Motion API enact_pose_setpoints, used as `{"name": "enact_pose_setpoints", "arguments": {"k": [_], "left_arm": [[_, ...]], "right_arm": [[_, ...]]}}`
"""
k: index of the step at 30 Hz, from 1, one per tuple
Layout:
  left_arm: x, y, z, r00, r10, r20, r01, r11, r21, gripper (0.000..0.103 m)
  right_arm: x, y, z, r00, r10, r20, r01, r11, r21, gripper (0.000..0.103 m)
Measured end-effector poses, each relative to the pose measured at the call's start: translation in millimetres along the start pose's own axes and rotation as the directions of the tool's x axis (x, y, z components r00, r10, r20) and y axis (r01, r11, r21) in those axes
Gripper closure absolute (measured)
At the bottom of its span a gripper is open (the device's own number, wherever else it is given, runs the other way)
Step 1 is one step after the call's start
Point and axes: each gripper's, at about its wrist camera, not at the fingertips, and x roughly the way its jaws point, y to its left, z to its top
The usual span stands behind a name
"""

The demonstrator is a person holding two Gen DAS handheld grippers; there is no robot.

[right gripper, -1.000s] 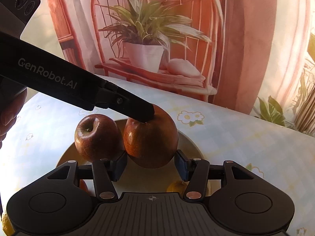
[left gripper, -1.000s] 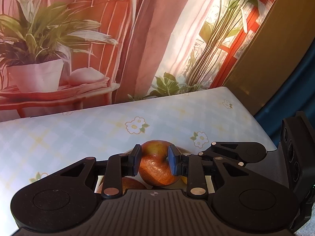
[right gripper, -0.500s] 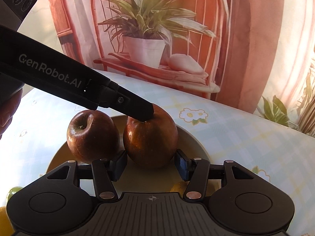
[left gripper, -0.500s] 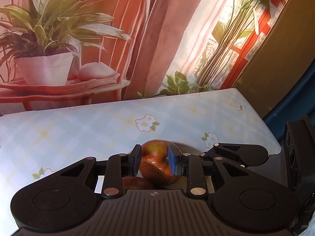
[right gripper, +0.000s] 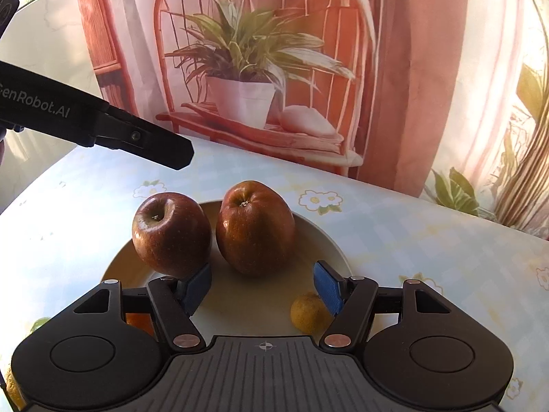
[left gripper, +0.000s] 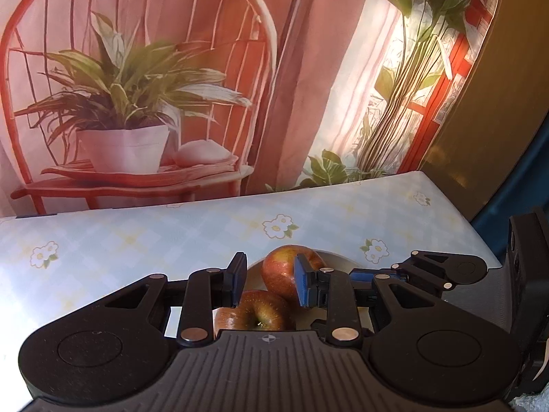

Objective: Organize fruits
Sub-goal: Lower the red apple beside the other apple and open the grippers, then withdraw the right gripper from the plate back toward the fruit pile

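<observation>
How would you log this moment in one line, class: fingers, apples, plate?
right fingers: just been opening, empty | left fingers: empty, above the apples | left apple, right apple: both on plate

Warm, bright light pours from about two o'clock, glaring white on the flower-printed pale-blue tablecloth (right gripper: 68, 240) and glinting off two glossy red apples (right gripper: 255, 228), while fisheye bending curves the edges and the printed plant backdrop (left gripper: 130, 103) looks soft.

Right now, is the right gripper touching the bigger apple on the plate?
Apart. In the right wrist view the right gripper, jaws just opened, stands clear of the bigger apple on the plate; bare plate shows beside both pads.
</observation>
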Motion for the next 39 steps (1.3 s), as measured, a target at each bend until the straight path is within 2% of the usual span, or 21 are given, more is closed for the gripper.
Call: {"name": "enact_pose_setpoints", "arguments": {"k": [6,11,17,31,39], "left_arm": [[-36.8,-1.3,-15.4,0.995,0.088,0.048,-0.089,0.996,0.02,0.07],[-70.3,1.9,-35.9,0.98,0.18,0.082,-0.181,0.984,0.0,0.07],[-97.8,4.1,-56.9,0.967,0.235,0.094,-0.232,0.972,-0.04,0.07],[-138.4,-6.5,-95.2,0.943,0.302,0.14,-0.292,0.952,-0.089,0.07],[-138.1,-13.0,-109.2,0.949,0.291,0.125,-0.282,0.956,-0.082,0.07]], "right_arm": [[-37.0,5.2,-11.3,0.998,-0.01,0.065,0.006,0.998,0.064,0.041],[-66.4,12.3,-25.0,0.993,-0.03,0.115,0.018,0.994,0.109,0.041],[-90.3,29.8,-47.1,0.989,-0.054,0.138,0.036,0.991,0.126,0.041],[-126.0,50.1,-83.5,0.983,-0.077,0.167,0.039,0.975,0.219,0.041],[-138.1,48.3,-106.1,0.984,-0.104,0.145,0.065,0.966,0.251,0.041]]}}
